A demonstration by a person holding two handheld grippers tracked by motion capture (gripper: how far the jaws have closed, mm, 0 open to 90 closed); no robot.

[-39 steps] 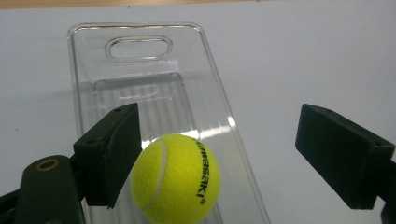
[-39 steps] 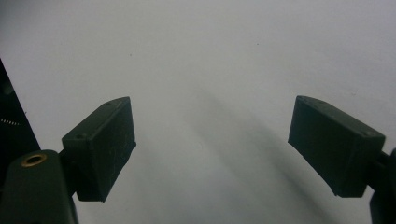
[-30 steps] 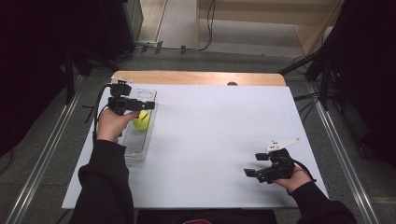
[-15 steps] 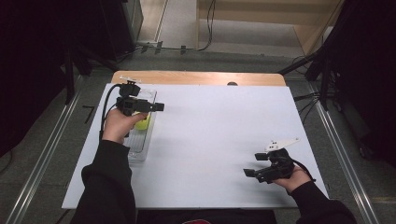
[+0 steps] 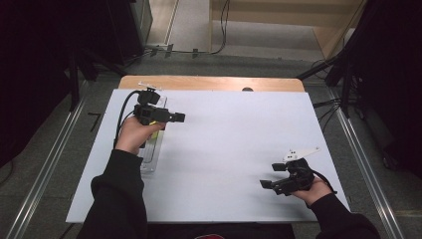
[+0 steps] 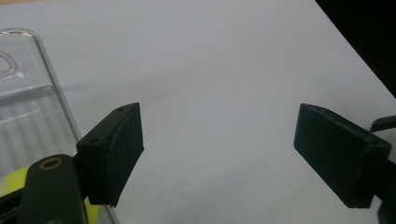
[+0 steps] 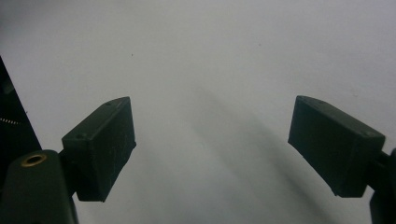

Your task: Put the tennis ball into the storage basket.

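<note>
A: Where the high view looks down on the white table [image 5: 239, 149], what is the left hand doing?

B: The left hand [image 5: 133, 135] holds the left gripper [image 5: 175, 117] over the clear plastic tray [image 5: 149, 160] at the table's left side. Its jaws point toward the table's middle. A bit of the yellow-green ball [image 5: 156, 132] peeks out just beside the hand, inside the tray. The right gripper [image 5: 272, 175] sits well apart, near the front right corner, in the right hand [image 5: 309, 188].

A: And in the left gripper view?

B: The left gripper [image 6: 219, 154] has its jaws parted with only bare white table [image 6: 219, 70] between them. They have just been closing a little, yet nothing is between them, so it is released. The clear plastic tray [image 6: 32, 107] lies at the left edge of that view, and a sliver of the yellow-green ball [image 6: 11, 179] shows low down behind the left jaw, in the tray.

A: The right gripper view?

B: The right gripper [image 7: 212, 149] stands wide apart too, released, with plain white table [image 7: 210, 60] ahead of it and a faint shadow across the surface.

A: So where does the ball sit?

B: In the tray, under the left hand, outside the jaws.
</note>
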